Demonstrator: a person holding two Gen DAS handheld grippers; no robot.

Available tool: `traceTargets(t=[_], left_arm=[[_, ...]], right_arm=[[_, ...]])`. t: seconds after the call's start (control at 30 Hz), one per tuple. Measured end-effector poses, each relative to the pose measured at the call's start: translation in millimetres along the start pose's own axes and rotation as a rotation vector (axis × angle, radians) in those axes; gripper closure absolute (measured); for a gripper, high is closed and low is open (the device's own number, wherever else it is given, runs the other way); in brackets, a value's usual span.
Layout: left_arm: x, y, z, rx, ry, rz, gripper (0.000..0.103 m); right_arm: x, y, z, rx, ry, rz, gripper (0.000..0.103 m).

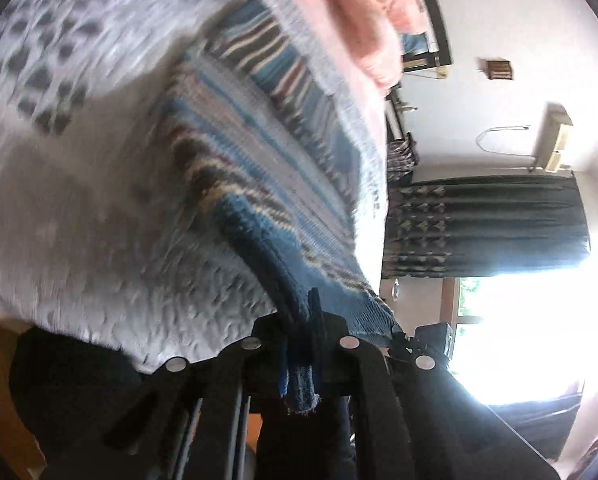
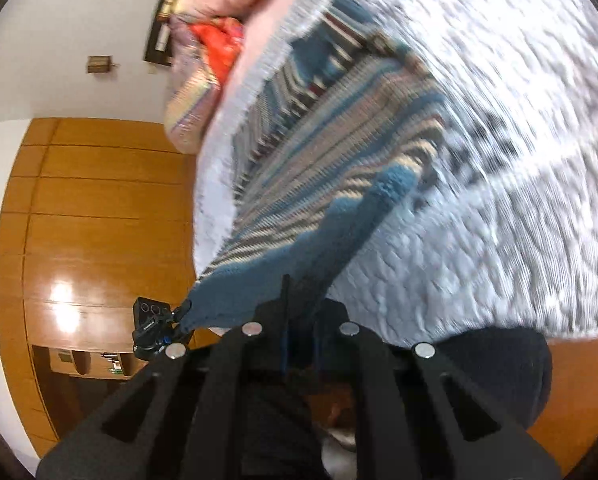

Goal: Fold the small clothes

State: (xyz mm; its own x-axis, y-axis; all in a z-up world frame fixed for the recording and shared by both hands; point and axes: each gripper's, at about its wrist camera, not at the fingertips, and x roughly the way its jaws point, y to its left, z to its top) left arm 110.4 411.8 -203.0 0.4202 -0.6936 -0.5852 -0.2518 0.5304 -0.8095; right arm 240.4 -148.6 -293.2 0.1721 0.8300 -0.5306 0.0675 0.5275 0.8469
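Because you pinch the blue hem of the striped knit garment (image 1: 259,152) between both the left gripper (image 1: 299,344) and the right gripper (image 2: 299,320), it stretches from lower centre toward upper frame over the grey blanket (image 1: 79,200), ready for folding.

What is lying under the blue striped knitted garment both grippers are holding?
The blue striped knitted garment lies on a pale grey textured blanket. Whatever is under the blanket is covered.

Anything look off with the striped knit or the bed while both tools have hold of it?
Nothing stands out. The left tool and the right tool each pinch the blue hem of the striped knit, which lies over the white quilt. Motion blur hides fine detail.
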Motion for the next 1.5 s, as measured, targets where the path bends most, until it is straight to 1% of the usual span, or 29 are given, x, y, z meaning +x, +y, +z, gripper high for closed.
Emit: traceTargets(t=[0.13, 0.23, 0.33, 0.5, 0.7, 0.87, 1.03, 1.17, 1.23, 1.3, 1.33, 1.37, 1.4, 1.43, 1.5], left_arm=[[-6.0, -25.8, 23.1, 0.043, -0.023, -0.006, 0.096], [-5.8, -40.7, 47.2, 0.061, -0.033, -0.008, 0.096], [-1.8, -48.7, 67.7, 0.06, -0.04, -0.012, 0.096], [18.7, -52.4, 114.1, 0.042, -0.034, 0.005, 0.096], [57.6, -34.3, 177.0, -0.015, -0.012, 0.044, 0.096], [101.4, -10.6, 228.3, -0.064, 0.024, 0.106, 0.096], [139.3, 13.9, 265.6, -0.093, 0.051, 0.163, 0.095], [161.2, 31.2, 286.4, -0.108, 0.065, 0.195, 0.094], [166.6, 37.2, 290.6, -0.112, 0.074, 0.2, 0.091], [166.6, 38.1, 290.9, -0.114, 0.076, 0.182, 0.087], [163.6, 35.8, 290.2, -0.105, 0.073, 0.17, 0.073], [156.0, 28.5, 287.2, -0.075, 0.052, 0.161, 0.055], [149.2, 22.7, 283.8, -0.043, 0.032, 0.159, 0.05], [142.3, 15.3, 280.6, -0.005, 0.015, 0.162, 0.048], [131.7, -0.7, 277.4, 0.09, -0.005, 0.181, 0.047]], right_arm=[[-3.7, 20.8, 25.1, -0.049, -0.018, 0.006, 0.097], [-7.8, 33.3, 49.4, -0.084, -0.03, -0.003, 0.097], [-5.8, 42.4, 75.1, -0.11, -0.042, -0.017, 0.097], [11.9, 45.1, 125.0, -0.113, -0.045, -0.047, 0.097], [52.2, 33.4, 184.1, -0.088, -0.028, -0.105, 0.097], [95.3, 13.2, 232.2, -0.055, 0.006, -0.162, 0.097], [133.9, -10.2, 272.6, -0.031, 0.029, -0.223, 0.097], [156.5, -26.5, 291.6, -0.023, 0.048, -0.249, 0.095], [162.2, -32.4, 296.2, -0.015, 0.058, -0.248, 0.092], [162.1, -34.2, 298.5, 0.001, 0.071, -0.229, 0.089], [159.9, -32.7, 299.4, 0.003, 0.073, -0.216, 0.083], [153.1, -28.0, 299.3, -0.004, 0.065, -0.19, 0.073], [146.8, -22.3, 298.9, -0.018, 0.054, -0.179, 0.071], [139.9, -15.5, 298.8, -0.04, 0.041, -0.17, 0.069], [130.2, -2.7, 299.5, -0.09, 0.028, -0.173, 0.068]])
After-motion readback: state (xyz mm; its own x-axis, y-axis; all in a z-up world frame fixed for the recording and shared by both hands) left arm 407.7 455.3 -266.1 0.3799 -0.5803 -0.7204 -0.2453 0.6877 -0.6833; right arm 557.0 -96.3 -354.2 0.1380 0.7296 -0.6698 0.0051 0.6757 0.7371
